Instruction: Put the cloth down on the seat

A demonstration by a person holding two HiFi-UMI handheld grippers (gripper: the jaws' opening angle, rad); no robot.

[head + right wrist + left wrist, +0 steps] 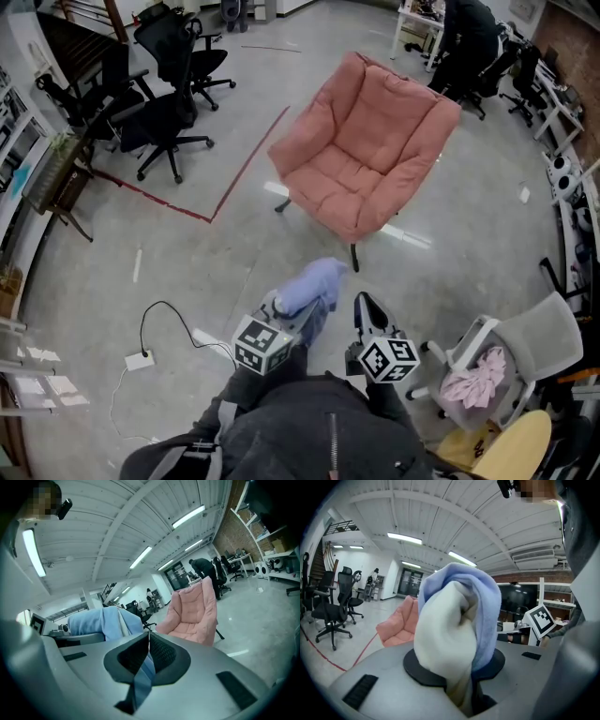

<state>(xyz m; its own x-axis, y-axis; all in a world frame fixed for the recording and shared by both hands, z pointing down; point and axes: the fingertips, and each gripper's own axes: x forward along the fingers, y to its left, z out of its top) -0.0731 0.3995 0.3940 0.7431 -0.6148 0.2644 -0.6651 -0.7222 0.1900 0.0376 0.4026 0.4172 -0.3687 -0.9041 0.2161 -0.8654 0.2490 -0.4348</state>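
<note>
A pink cushioned armchair (366, 159) stands on the floor ahead of me, its seat bare. I hold a light-blue cloth (314, 286) with a cream inner side low in front of my body, short of the chair. My left gripper (295, 311) is shut on the bunched cloth (450, 625), which fills the left gripper view above the jaws. My right gripper (366, 309) is beside it, shut on a thin blue edge of the cloth (142, 679). The bundle (101, 623) shows to its left, and the armchair (192, 611) is beyond.
Black office chairs (164, 108) stand at the far left behind a red floor line (248, 159). A grey chair (511, 361) holding pink fabric is close on my right. A cable with a white adapter (141, 359) lies on the floor at my left. A person (469, 47) bends over desks at the back right.
</note>
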